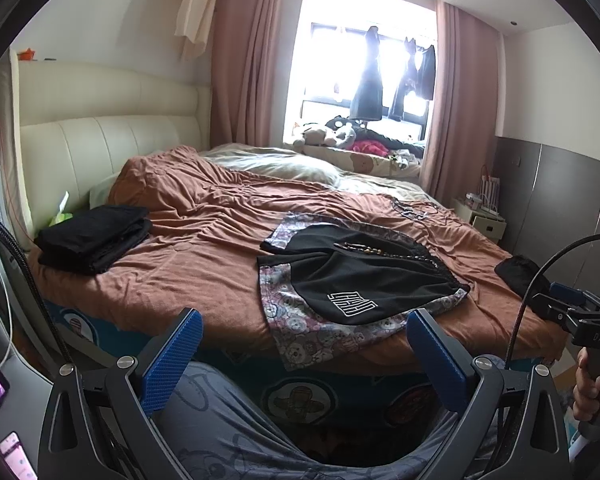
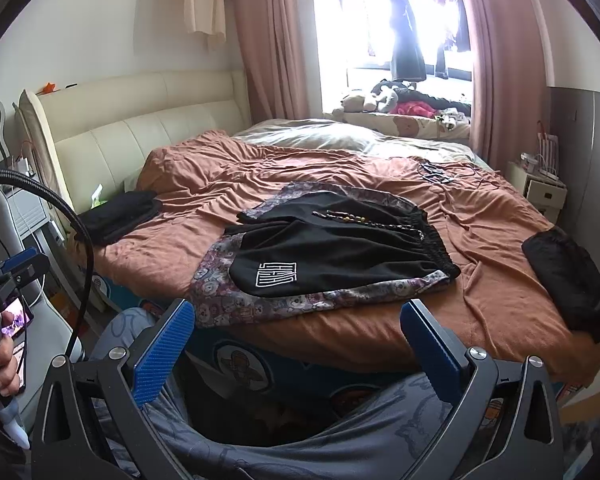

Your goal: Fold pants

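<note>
Both my claws, left claw (image 1: 304,344) and right claw (image 2: 298,336), wide, empty; black pants (image 1: 360,276) at 12 o'clock on bed (image 1: 204,264), apart.

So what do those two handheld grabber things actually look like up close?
Each gripper, left and right, is a dark grey, angular frame with round silver bolts, ending in two jaws faced with ribbed blue pads. A black braided cable curves off each one. Seen from the other side, the right tool's handle block carries white letters, "DAS". The person wears grey printed trousers.
</note>
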